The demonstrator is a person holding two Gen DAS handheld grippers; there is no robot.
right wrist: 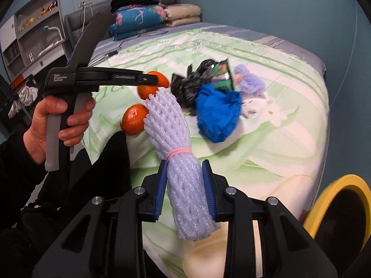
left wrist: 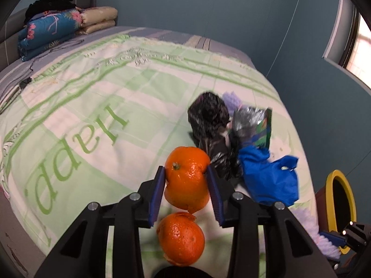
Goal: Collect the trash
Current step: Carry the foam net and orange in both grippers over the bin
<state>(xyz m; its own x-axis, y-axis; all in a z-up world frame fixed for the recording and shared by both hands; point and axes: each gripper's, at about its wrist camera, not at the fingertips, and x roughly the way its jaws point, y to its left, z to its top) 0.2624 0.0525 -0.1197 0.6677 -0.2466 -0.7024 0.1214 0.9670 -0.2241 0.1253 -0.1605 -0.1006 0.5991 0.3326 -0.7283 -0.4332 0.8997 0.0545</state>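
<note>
While the left gripper [left wrist: 186, 176] clamps an orange peel [left wrist: 186, 178], a second peel [left wrist: 180, 238] lies below, seemingly on the bedspread [left wrist: 92, 115]. The right gripper [right wrist: 185, 190] pinches a lavender foam net [right wrist: 180, 173].

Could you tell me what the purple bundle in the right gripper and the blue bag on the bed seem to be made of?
The purple bundle looks like soft foam netting: an open mesh with a faint sparkle, cinched by a pink rubber band. The blue bag looks like thin matte plastic or nonwoven fabric, crumpled in soft folds; the blur leaves that open.
</note>
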